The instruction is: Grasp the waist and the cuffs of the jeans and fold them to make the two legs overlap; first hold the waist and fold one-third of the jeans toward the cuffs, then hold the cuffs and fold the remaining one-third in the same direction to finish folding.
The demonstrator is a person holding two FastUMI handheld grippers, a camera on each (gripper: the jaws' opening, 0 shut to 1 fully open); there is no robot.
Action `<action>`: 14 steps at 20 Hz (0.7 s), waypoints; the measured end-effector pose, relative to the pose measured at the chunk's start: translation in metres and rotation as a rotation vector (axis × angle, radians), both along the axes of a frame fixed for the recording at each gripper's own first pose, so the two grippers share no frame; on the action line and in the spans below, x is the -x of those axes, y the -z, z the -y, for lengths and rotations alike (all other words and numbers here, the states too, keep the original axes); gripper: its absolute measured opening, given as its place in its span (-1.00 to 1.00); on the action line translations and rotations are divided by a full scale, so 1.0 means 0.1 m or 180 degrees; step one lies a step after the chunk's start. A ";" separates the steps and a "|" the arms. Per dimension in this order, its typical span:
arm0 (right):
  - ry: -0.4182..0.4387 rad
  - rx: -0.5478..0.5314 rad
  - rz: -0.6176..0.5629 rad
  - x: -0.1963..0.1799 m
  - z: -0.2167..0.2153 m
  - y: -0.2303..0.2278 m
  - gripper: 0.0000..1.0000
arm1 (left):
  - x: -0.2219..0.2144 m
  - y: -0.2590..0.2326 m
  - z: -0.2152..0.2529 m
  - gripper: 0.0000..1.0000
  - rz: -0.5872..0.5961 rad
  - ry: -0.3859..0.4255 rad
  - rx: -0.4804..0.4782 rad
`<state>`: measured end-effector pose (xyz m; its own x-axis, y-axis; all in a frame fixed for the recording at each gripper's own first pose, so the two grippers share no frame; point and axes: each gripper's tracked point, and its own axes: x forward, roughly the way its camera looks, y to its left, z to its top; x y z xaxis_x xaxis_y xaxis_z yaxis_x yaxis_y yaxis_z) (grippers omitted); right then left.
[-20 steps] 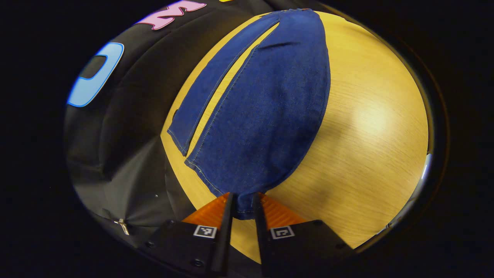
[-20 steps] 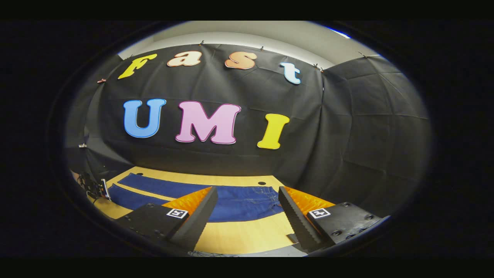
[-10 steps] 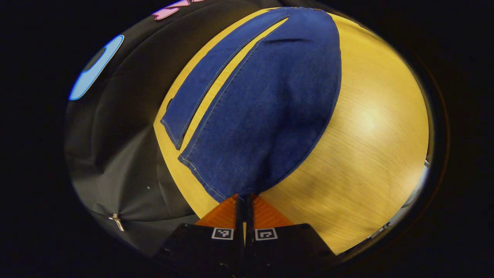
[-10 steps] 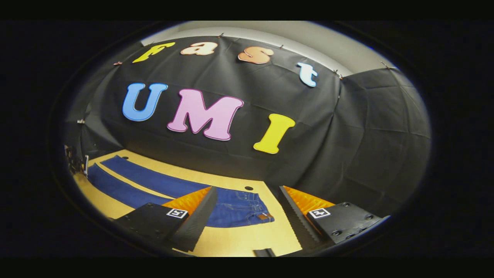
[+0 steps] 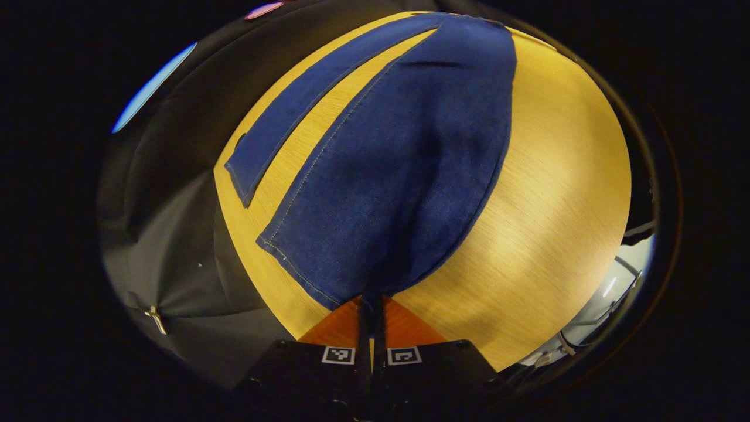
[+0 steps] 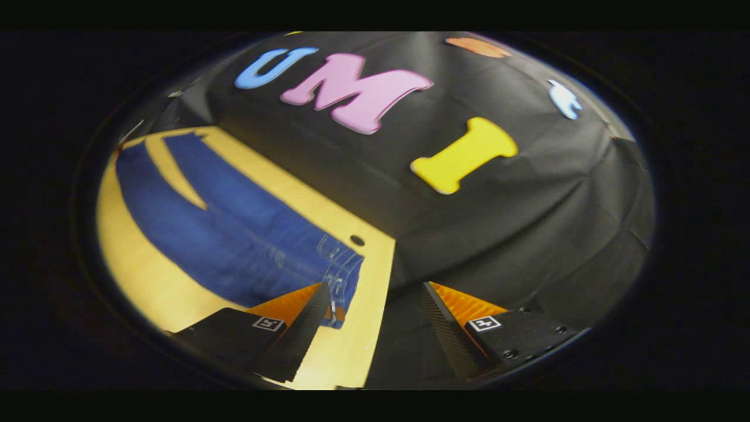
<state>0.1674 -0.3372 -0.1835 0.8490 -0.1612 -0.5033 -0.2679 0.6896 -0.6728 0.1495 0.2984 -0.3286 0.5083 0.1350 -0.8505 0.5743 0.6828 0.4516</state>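
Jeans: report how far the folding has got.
Done: nothing is folded; the jeans lie flat on the table, legs side by side with wood showing between them. In hand: the left gripper is shut on the near leg's cuff, and the right gripper hangs open near the waist. Left: overlapping the legs, then both one-third folds.

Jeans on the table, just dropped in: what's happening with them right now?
A person is working the jeans with two handheld grippers on a wooden table. The left gripper has its jaws closed on the hem of the nearer leg, lifting that corner. The other leg lies flat beside it, not yet overlapped. The right gripper hangs open near the waist, holding nothing.
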 end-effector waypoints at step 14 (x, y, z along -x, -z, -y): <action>-0.1458 0.1569 -0.0977 -0.25 0.18 1.61 0.89 | -0.01 0.01 0.00 -0.88 0.0044 -0.0324 -0.0125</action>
